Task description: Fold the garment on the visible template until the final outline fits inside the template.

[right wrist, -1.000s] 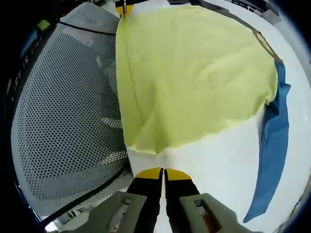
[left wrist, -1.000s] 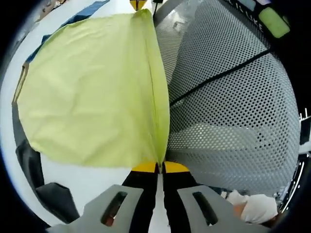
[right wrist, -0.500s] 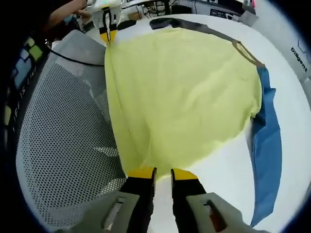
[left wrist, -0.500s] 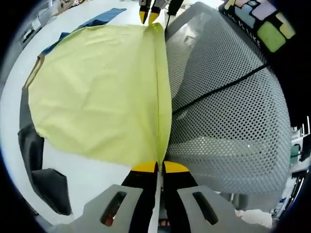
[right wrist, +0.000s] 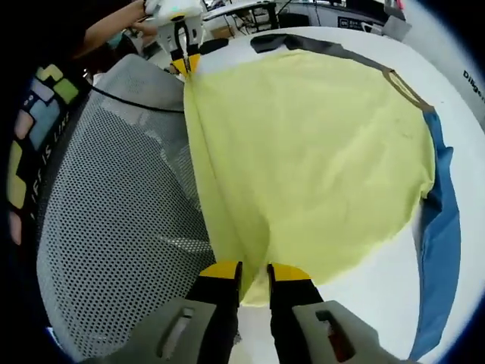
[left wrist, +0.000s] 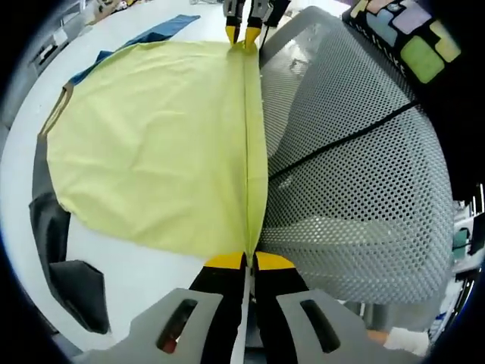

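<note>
Black lettering, "Dilig…" cut off, sits on the white table (right wrist: 462,106) at its far edge

lab/workshop | white worktable (right wrist: 462,114) (equipment clutter (right wrist: 303,11) behind) | mesh chair (left wrist: 364,174)

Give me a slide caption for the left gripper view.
Left gripper pinches the yellow garment's edge beside a perforated grey mesh.

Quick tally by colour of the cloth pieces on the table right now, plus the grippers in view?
Yellow garment: 1
Blue cloth: 1
Dark grey cloth: 1
Grippers: 2, left gripper and right gripper
Total: 5
</note>
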Demonstrator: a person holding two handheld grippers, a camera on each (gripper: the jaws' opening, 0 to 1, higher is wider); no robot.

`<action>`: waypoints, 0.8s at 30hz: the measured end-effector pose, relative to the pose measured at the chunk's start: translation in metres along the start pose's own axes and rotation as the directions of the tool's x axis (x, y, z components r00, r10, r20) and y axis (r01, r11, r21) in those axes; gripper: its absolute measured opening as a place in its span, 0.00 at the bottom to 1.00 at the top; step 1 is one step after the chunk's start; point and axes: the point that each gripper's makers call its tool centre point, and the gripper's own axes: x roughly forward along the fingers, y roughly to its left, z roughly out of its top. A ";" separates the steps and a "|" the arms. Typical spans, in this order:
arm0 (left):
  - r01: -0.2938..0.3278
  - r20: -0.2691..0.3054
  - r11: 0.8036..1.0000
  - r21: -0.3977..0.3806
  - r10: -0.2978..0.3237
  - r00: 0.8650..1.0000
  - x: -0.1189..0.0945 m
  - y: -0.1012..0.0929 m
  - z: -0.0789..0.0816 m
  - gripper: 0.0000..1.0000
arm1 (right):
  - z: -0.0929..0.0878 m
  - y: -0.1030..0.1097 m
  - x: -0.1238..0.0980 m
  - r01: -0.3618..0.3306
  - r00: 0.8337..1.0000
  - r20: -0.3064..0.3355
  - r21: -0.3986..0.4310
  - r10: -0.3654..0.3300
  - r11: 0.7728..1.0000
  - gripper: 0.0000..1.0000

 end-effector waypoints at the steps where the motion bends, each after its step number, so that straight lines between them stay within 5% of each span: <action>1: -0.001 0.005 1.000 -0.004 0.001 1.000 0.000 0.000 0.000 0.00 | -0.001 0.000 0.000 0.004 1.000 -0.005 0.023 -0.004 1.000 0.00; 3: 0.000 0.008 1.000 -0.010 0.001 1.000 0.000 0.000 0.000 0.00 | -0.003 -0.002 0.002 0.009 1.000 -0.021 0.031 -0.008 0.999 0.00; 6: -0.005 0.009 1.000 -0.019 0.005 1.000 0.001 0.001 -0.002 0.00 | -0.010 -0.004 -0.004 0.017 0.998 -0.056 -0.093 -0.023 0.996 0.00; 10: 0.004 0.006 1.000 -0.009 -0.004 1.000 0.003 -0.001 -0.002 0.01 | -0.014 0.009 -0.007 -0.042 0.998 -0.046 -0.125 0.036 0.991 0.00; 13: 0.004 0.000 1.000 -0.007 -0.004 1.000 0.003 0.000 -0.003 0.01 | -0.023 0.022 -0.002 -0.115 0.989 -0.111 -0.205 0.093 0.972 0.00; 22: 0.002 0.000 1.000 -0.018 -0.002 1.000 -0.001 -0.003 -0.007 0.00 | -0.032 0.026 -0.006 -0.124 0.980 -0.171 -0.155 0.096 0.980 0.00; 24: -0.008 -0.012 1.000 -0.018 0.008 1.000 -0.003 -0.002 -0.010 0.00 | -0.033 0.024 -0.011 -0.096 0.987 -0.145 -0.139 0.075 0.986 0.00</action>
